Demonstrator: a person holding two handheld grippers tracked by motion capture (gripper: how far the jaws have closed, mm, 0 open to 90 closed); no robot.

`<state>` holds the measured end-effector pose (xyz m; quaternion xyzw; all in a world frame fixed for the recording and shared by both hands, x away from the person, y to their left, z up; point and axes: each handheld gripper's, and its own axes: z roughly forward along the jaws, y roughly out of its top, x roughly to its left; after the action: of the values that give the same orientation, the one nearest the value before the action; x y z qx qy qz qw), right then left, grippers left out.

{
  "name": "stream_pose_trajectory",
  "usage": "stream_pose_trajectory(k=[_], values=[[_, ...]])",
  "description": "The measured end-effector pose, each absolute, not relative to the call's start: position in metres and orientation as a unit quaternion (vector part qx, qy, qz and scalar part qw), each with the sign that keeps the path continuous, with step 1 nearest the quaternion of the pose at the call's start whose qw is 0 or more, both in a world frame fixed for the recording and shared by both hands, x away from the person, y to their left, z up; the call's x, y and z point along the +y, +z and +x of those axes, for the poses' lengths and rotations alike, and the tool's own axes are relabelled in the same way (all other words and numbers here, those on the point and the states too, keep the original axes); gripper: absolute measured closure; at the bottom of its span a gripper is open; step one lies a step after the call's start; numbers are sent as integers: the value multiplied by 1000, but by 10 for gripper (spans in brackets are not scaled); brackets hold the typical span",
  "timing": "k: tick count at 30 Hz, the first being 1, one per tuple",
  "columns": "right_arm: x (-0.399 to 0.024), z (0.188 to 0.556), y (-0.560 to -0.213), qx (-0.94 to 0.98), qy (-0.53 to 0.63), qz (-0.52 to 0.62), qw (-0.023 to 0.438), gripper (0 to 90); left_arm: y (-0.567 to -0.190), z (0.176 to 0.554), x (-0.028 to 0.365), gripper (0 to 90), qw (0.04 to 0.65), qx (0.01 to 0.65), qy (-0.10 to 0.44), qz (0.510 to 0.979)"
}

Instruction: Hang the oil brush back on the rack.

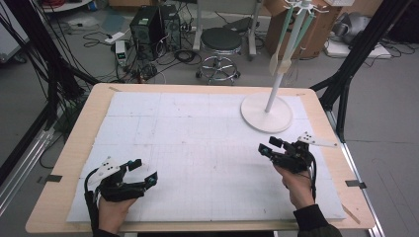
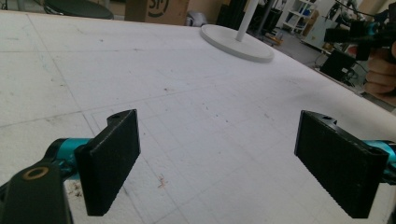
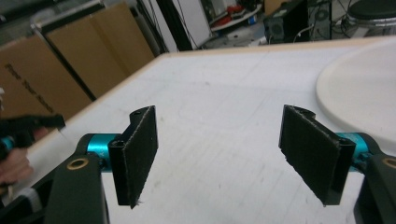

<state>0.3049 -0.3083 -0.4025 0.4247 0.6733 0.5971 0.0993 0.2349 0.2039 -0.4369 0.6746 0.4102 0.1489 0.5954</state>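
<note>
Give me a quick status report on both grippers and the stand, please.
Left gripper open, empty. Right gripper open, empty, nearest the white round-based utensil stand. White foam mat between them bare.

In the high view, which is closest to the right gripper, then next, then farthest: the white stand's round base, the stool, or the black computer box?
From the right gripper:
1. White stand's round base: on the table, just beyond the gripper.
2. Stool: on the floor past the table's far edge.
3. Black computer box: on the floor, farther back and to the left.
</note>
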Motion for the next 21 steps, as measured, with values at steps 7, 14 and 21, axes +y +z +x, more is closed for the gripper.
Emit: stream_pose_trajectory(k=[7,14,21], values=[[-306,296,-406,677,598,418,96,262,-437,241,200,149,599,413,147,671],[-302,287,-409,689,589,409,103,241,-437,245,193,185,601,412,129,673],[-296,284,-414,700,580,405,101,234,-438,245,194,187,598,416,128,673]])
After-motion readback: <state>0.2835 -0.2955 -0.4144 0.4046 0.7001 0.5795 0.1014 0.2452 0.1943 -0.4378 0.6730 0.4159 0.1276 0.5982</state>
